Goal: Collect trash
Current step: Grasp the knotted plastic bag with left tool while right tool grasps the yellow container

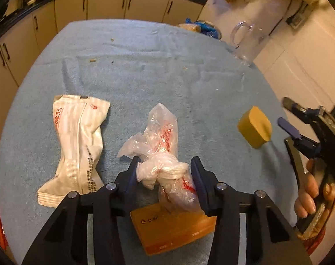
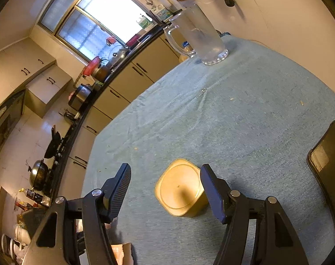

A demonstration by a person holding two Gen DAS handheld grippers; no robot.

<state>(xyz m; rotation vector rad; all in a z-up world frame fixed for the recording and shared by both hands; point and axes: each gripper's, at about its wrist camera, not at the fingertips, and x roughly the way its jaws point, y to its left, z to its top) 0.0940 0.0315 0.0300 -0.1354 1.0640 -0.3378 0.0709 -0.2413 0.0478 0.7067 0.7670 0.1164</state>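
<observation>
The left gripper point(image 1: 165, 167) has its jaws set on either side of a knotted clear plastic bag point(image 1: 160, 152); whether the pads actually press it is hard to tell. Under the bag lies an orange packet point(image 1: 174, 225), partly hidden by the fingers. A crumpled white wrapper point(image 1: 75, 148) lies toward the table's left edge. The right gripper point(image 2: 165, 187) stands wide, empty, with a yellow tub point(image 2: 180, 191) tipped on its side between its jaws, untouched. Near the blue-covered table's point(image 2: 244, 110) right edge a dark phone point(image 2: 326, 154) is cut off. A glass pitcher point(image 2: 200, 35) stands at the far corner.
</observation>
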